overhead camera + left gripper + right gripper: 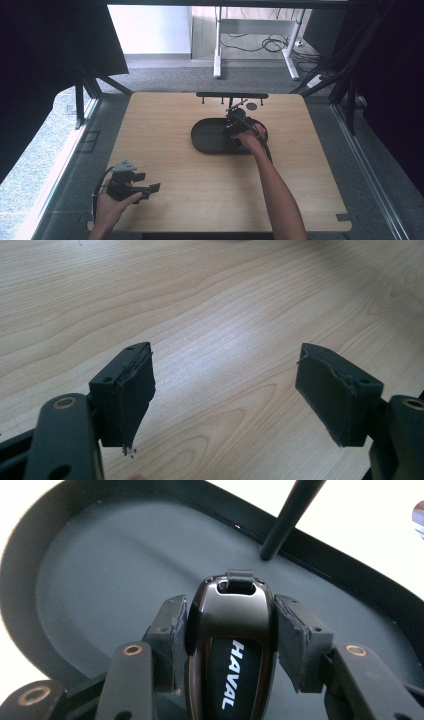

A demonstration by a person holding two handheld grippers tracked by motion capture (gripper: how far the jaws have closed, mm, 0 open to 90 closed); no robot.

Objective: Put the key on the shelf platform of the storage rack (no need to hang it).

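My right gripper (230,625) is shut on a glossy black car key fob (232,630) lettered HAVAL, its pads pressing on both sides. The fob hangs just above the floor of a dark oval tray (100,580), loop end pointing away. In the high view the right gripper (235,125) sits over the right part of the oval tray (205,137) at the table's middle back. My left gripper (155,188) rests near the front left edge, held in a hand, jaws wide apart. The left gripper (225,395) has only bare wood between its pads (135,395).
A black rack with small hooks (232,95) stands at the table's far edge behind the tray; one of its posts (287,520) rises by the tray rim. A small dark disc (251,106) lies next to it. The wooden tabletop (200,190) spreads between both hands.
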